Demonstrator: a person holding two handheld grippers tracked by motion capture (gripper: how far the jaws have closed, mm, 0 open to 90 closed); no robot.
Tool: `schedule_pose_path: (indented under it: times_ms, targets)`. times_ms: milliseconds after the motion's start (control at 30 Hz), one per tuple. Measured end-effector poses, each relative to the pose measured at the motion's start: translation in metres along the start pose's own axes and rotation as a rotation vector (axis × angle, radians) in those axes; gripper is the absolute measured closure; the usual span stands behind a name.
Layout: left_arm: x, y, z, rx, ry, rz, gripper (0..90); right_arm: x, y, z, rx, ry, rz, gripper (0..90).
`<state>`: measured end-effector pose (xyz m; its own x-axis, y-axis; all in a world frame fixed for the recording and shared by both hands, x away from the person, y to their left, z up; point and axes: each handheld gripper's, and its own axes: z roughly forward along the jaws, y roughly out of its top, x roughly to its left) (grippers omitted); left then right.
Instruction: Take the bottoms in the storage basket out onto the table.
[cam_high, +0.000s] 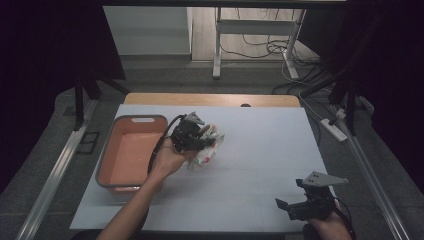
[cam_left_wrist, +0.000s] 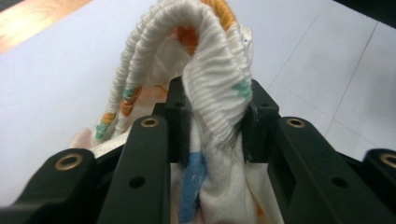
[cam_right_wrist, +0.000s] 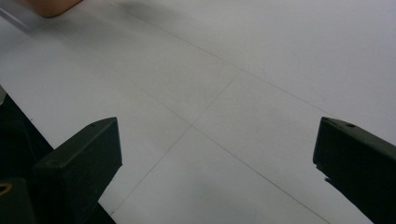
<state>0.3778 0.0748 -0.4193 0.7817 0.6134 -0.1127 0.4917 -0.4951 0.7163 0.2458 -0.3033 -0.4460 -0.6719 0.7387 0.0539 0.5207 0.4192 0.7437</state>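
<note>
At frame centre, the left gripper (cam_high: 204, 142) is clamping a white sock (cam_left_wrist: 212, 84), judged bound for the orange bin (cam_high: 111, 150) at left; the right gripper (cam_high: 289, 206), lower right, is gaping empty.

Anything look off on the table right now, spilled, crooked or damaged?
Nothing stands out. The left gripper is shut on a bunched white cloth beside the orange bin, and the right gripper sits open above bare table.
</note>
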Motion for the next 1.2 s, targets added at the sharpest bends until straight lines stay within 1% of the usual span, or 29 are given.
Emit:
schedule_pose_path:
  times_ms: [100, 133, 200, 267, 400, 433, 533, 567, 600, 667, 833, 867, 900, 933, 1000, 1033, 1100, 1200]
  targets:
    - [-0.002, -0.002, 0.011, 0.014, -0.005, 0.010, 67.6, 0.000, 0.000, 0.000, 0.000, 0.000, 0.000, 1.8]
    - [-0.002, -0.002, 0.011, 0.014, -0.005, 0.010, 67.5, 0.000, 0.000, 0.000, 0.000, 0.000, 0.000, 1.8]
    - [-0.003, -0.003, 0.017, 0.024, -0.007, 0.017, 67.3, 0.000, 0.000, 0.000, 0.001, 0.000, -0.002, 1.8]
    - [-0.004, -0.005, 0.023, 0.029, -0.016, 0.012, 66.9, 0.000, 0.000, 0.000, 0.002, 0.000, -0.003, 1.8]
    - [-0.005, -0.008, 0.034, 0.044, -0.016, 0.018, 66.8, 0.000, 0.000, 0.000, 0.001, 0.001, -0.004, 1.8]
    - [-0.006, -0.010, 0.039, 0.055, -0.020, 0.020, 66.7, 0.000, 0.000, 0.000, 0.001, 0.001, -0.003, 1.8]
    - [-0.006, -0.012, 0.044, 0.068, -0.019, 0.024, 66.6, 0.000, 0.000, 0.000, 0.000, 0.001, -0.004, 1.8]
    - [-0.007, -0.014, 0.048, 0.079, -0.022, 0.019, 66.6, 0.000, 0.000, 0.000, 0.000, 0.001, -0.004, 1.8]
    - [-0.007, -0.014, 0.048, 0.079, -0.022, 0.019, 66.5, 0.000, 0.000, 0.000, 0.000, 0.001, -0.004, 1.8]
    - [-0.007, -0.016, 0.053, 0.099, -0.021, 0.024, 66.4, 0.000, 0.000, 0.000, 0.000, 0.001, -0.004, 1.8]
    - [-0.008, -0.022, 0.064, 0.129, -0.020, 0.017, 66.1, 0.000, 0.000, 0.000, 0.000, 0.002, -0.004, 1.8]
    - [-0.008, -0.023, 0.066, 0.141, -0.020, 0.023, 66.0, 0.000, 0.000, 0.000, -0.001, 0.002, -0.004, 1.8]
    - [-0.009, -0.024, 0.068, 0.143, -0.017, 0.019, 65.9, 0.001, 0.000, 0.000, 0.000, 0.002, -0.005, 1.8]
    - [-0.009, -0.025, 0.070, 0.155, -0.015, 0.027, 65.9, 0.001, 0.000, 0.000, 0.000, 0.003, -0.005, 1.8]
    - [-0.009, -0.028, 0.074, 0.165, -0.014, 0.027, 65.7, 0.001, 0.000, 0.000, 0.001, 0.002, -0.006, 1.8]
    - [-0.009, -0.029, 0.076, 0.165, -0.013, 0.018, 65.7, 0.001, 0.000, 0.000, 0.001, 0.002, -0.006, 1.8]
    - [-0.010, -0.033, 0.082, 0.185, -0.012, 0.014, 65.4, 0.001, 0.000, 0.000, 0.001, 0.001, -0.006, 1.8]
    - [-0.010, -0.035, 0.085, 0.200, -0.002, 0.019, 64.8, 0.001, 0.000, 0.000, 0.001, 0.001, -0.006, 1.8]
